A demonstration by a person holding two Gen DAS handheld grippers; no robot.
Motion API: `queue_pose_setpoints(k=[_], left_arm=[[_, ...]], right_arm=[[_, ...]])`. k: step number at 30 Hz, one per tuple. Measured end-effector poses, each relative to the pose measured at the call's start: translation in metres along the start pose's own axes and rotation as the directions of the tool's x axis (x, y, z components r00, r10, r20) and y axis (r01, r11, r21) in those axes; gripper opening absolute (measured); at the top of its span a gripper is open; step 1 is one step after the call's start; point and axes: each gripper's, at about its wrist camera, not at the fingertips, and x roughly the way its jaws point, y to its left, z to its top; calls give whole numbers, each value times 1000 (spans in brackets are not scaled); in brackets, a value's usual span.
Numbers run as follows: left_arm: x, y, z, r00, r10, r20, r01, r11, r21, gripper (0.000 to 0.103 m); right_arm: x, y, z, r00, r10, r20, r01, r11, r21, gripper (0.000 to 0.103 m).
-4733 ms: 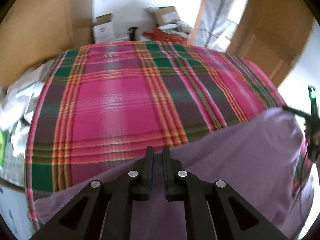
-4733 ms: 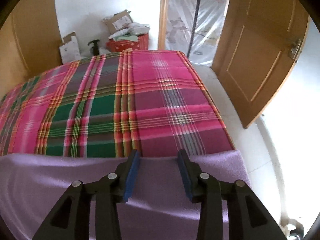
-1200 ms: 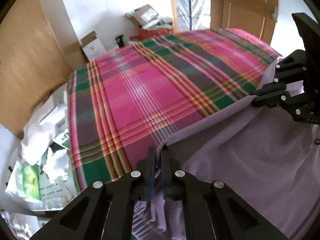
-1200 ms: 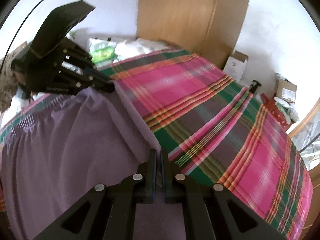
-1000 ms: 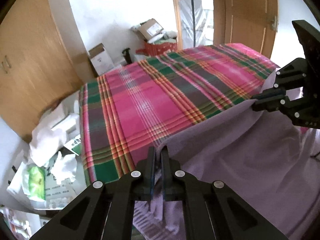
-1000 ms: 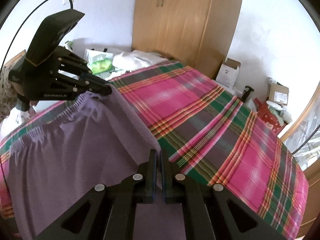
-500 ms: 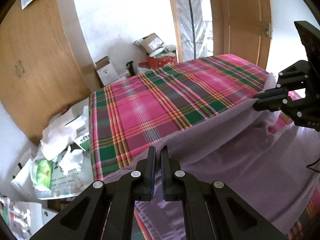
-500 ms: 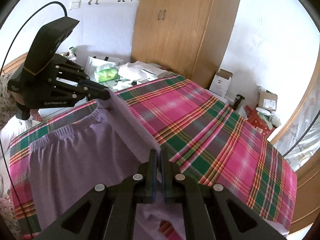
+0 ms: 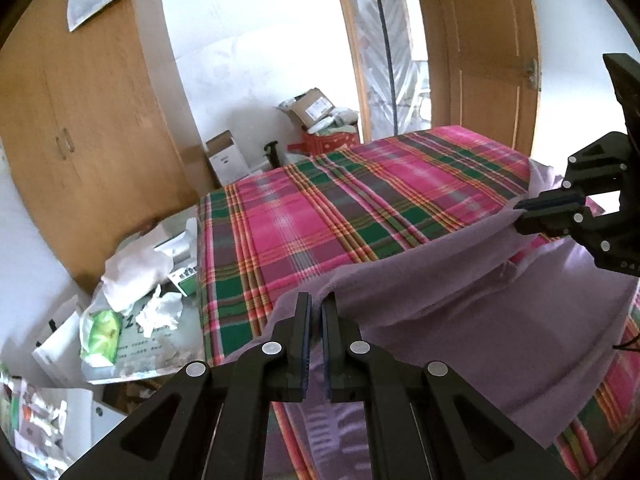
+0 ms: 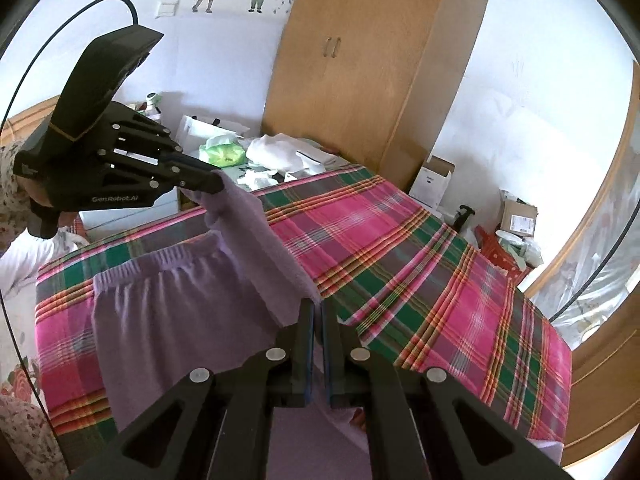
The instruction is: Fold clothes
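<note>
A purple garment (image 9: 460,292) with an elastic waistband (image 10: 160,264) lies partly on the bed, one edge lifted and stretched between my two grippers. My left gripper (image 9: 317,300) is shut on one corner of that edge; the right wrist view shows it at the upper left (image 10: 218,184), held by a hand. My right gripper (image 10: 318,306) is shut on the other corner and appears at the right of the left wrist view (image 9: 520,216). The lifted edge sags slightly between them above the plaid blanket (image 9: 340,208).
The bed's pink and green plaid blanket (image 10: 400,248) stretches beyond the garment. A wooden wardrobe (image 10: 360,80) stands behind, with bags and crumpled paper (image 9: 132,280) beside the bed. Cardboard boxes (image 9: 312,108) sit by the far wall, next to a wooden door (image 9: 492,60).
Both grippers have risen with the garment's edge since the earlier frames. More of the bed and the waistband shows beneath the raised cloth.
</note>
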Motion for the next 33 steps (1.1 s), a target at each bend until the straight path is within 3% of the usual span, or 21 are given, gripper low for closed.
queue_pose_setpoints(k=[26,33], left_arm=[[-51,-39,-80,999,-4,-37,3,1000,-12,5],[-57,-40,-100,998,-11,-56,8,999,-52,5]], right_arm=[[-39,77,-58,1000,4,0,-4,999,-41,4],[-42,95,-72,1000,5,-8,-6,998,-57,4]])
